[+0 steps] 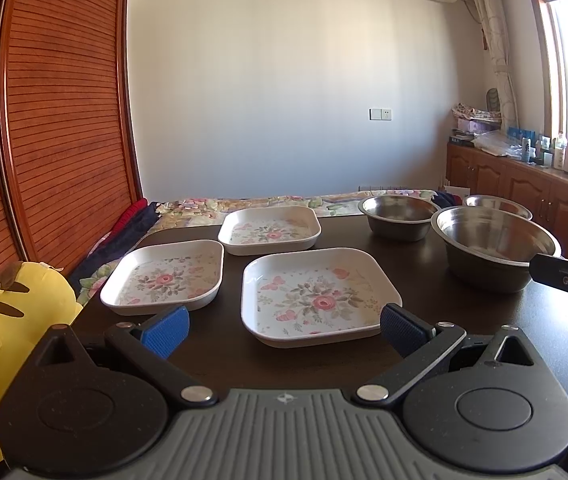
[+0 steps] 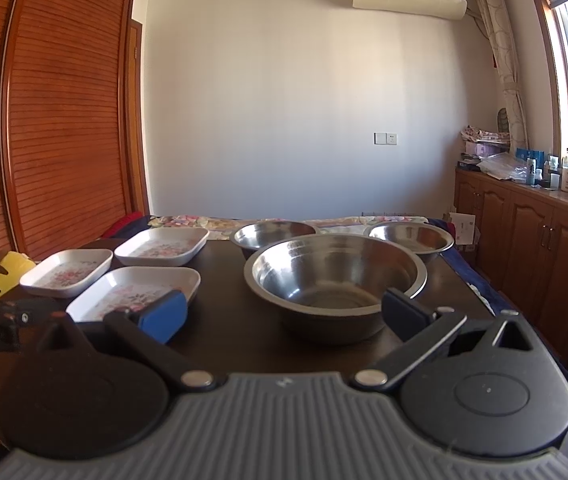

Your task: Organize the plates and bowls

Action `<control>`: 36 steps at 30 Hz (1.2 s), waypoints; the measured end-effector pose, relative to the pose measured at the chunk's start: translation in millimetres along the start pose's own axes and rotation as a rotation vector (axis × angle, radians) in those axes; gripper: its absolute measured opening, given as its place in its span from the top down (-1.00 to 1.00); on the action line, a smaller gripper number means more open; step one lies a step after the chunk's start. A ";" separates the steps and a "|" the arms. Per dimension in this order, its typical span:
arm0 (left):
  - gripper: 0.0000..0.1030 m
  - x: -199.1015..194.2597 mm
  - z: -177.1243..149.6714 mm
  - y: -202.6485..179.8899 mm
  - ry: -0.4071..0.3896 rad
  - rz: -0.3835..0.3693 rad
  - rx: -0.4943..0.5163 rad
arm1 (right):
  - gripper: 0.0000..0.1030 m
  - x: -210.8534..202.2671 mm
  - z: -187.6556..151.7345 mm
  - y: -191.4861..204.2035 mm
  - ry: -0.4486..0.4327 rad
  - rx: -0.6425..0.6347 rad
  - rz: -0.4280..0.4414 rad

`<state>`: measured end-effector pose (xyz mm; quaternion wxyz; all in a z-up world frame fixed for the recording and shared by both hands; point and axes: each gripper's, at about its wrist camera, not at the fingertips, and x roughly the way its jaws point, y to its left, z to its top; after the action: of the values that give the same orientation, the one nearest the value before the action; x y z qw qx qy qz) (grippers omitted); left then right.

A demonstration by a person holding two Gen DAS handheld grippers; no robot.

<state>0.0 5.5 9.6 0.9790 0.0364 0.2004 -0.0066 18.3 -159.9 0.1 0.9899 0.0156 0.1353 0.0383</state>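
While both grippers hover low over the near edge of the dark wooden table (image 1: 212, 344), nothing is held in either of them. From the left wrist view, the left gripper (image 1: 284, 326) has its blue-padded fingers (image 1: 166, 330) spread wide, the gap framing the nearest floral square plate (image 1: 316, 296), whose near rim lies between the two pads without touching them. A second floral plate (image 1: 164, 276) sits just beside it to the left, and a third floral plate (image 1: 270, 230) lies farther back, near the table's far edge. To the right stand three stainless steel bowls: a large bowl (image 1: 496, 248) closest, a smaller bowl (image 1: 398, 216) behind it toward the middle, and a back bowl (image 1: 498, 204) partly hidden behind the large one. From the right wrist view, the right gripper (image 2: 284, 316) also has its fingers (image 2: 164, 316) set wide apart, aimed at the large bowl, which sits upright and empty between them but apart from the pads. Beyond the table's far edge lies a flowered bedspread (image 1: 268, 203), and a yellow plush toy (image 1: 12, 312) sits off the table's left side.
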 end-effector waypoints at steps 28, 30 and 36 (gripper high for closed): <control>-0.99 -2.4 3.4 2.0 -0.008 0.001 0.005 | -1.00 1.1 -0.3 -1.6 0.000 0.004 -0.004; -0.99 -2.6 3.1 1.8 -0.009 0.001 0.005 | -1.00 1.3 -0.6 -1.6 0.000 0.004 -0.004; -0.99 -2.5 2.4 1.4 -0.009 0.000 0.005 | -1.00 0.5 -0.1 -1.8 -0.001 0.004 -0.004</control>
<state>-1.3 6.7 12.8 0.9798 0.0386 0.1960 -0.0072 18.9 -161.6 -0.2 0.9900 0.0173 0.1350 0.0360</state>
